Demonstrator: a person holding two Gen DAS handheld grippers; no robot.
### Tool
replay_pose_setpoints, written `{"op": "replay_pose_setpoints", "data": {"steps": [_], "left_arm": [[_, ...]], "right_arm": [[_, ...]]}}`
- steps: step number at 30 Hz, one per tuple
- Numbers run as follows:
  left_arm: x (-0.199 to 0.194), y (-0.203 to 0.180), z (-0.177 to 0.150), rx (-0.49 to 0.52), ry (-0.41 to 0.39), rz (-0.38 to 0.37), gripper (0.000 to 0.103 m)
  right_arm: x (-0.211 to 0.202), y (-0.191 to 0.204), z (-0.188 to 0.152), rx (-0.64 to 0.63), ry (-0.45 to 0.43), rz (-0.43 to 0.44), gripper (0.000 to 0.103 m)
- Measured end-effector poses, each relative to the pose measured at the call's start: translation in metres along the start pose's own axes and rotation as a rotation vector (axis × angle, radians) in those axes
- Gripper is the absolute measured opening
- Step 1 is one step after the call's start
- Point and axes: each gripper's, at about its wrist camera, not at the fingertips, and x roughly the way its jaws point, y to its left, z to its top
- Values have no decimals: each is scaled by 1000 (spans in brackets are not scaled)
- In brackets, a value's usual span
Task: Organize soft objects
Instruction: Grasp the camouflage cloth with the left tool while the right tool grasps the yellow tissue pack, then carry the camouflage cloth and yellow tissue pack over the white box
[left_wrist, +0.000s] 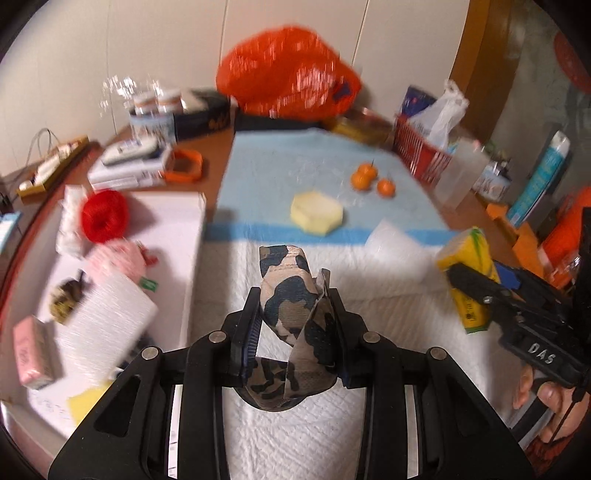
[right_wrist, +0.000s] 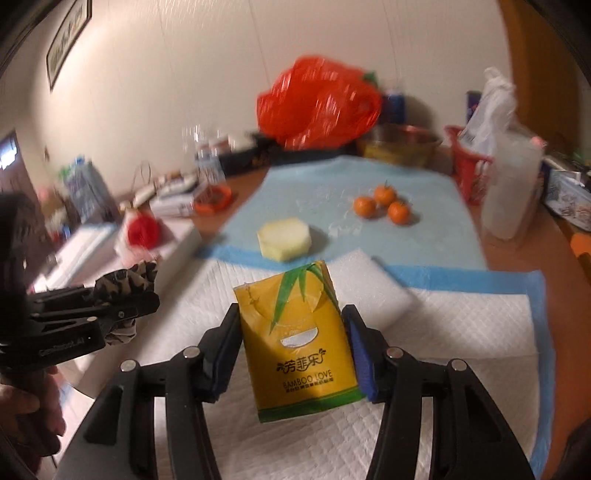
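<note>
The left gripper (left_wrist: 293, 314) is clamped on a camouflage cloth (left_wrist: 295, 295); the right gripper (right_wrist: 291, 350) is clamped on a yellow tissue pack (right_wrist: 299, 343), held upright. The white box (left_wrist: 184, 236) of soft things lies left of both, nearer the left gripper.

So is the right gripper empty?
No, the right gripper is shut on the yellow tissue pack, held above the white pad.
</note>
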Motion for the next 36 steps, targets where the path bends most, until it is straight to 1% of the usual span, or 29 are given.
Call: {"op": "replay_pose_setpoints", "data": {"steps": [1, 5, 6, 8, 10, 12, 14, 19, 30, 36], "left_arm": [[-10, 1, 4, 1, -22, 1, 33], [-62, 11, 20, 2, -133, 9, 33], [-81, 14, 24, 6, -174, 18, 33], [-106, 20, 27, 15, -228, 39, 33], [-133, 30, 29, 17, -282, 69, 33], [-147, 39, 27, 7, -307, 86, 33], [-155, 48, 23, -1, -312, 103, 33], [-155, 61, 14, -12, -294, 118, 33], [-169, 76, 6, -10, -305, 129, 33], [-176, 92, 3, -27, -312, 131, 33]], "right_arm": [[-11, 3, 4, -2, -26, -3, 54], [-64, 19, 24, -4, -180, 7, 54], [-75, 21, 28, 4, -213, 14, 54], [-100, 28, 36, 25, -293, 40, 54], [-119, 33, 40, 49, -345, 66, 54], [-133, 43, 44, 56, -388, 86, 54], [-142, 54, 45, 44, -413, 101, 54], [-145, 74, 44, 30, -416, 121, 54], [-141, 97, 39, 18, -401, 135, 54], [-135, 110, 37, 11, -389, 139, 54]]}}
